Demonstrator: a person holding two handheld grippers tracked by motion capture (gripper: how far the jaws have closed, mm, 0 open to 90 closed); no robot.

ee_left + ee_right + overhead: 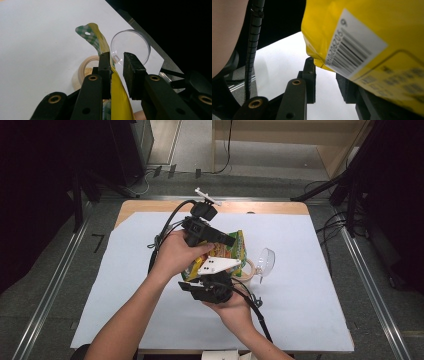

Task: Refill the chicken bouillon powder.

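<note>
A yellow and green snack bag [232,251] [362,37] hangs tilted between my two grippers, above a small tan bowl [248,270] [83,68]. My left gripper [231,240] [117,60] reaches in from the left. The bag's green-checked top edge [98,37] runs up between its jaws against one pad. The other pad stands apart from it, so the jaws are open. My right gripper [192,289] [325,72] sits below the bag, also open. The bag's barcode corner lies over one jaw and touches the tip of the other.
A clear domed lid [266,261] [131,42] stands on edge just right of the bowl. A white sheet [300,295] covers the wooden table. Cables trail from both grippers. Black stands and floor rails flank the table.
</note>
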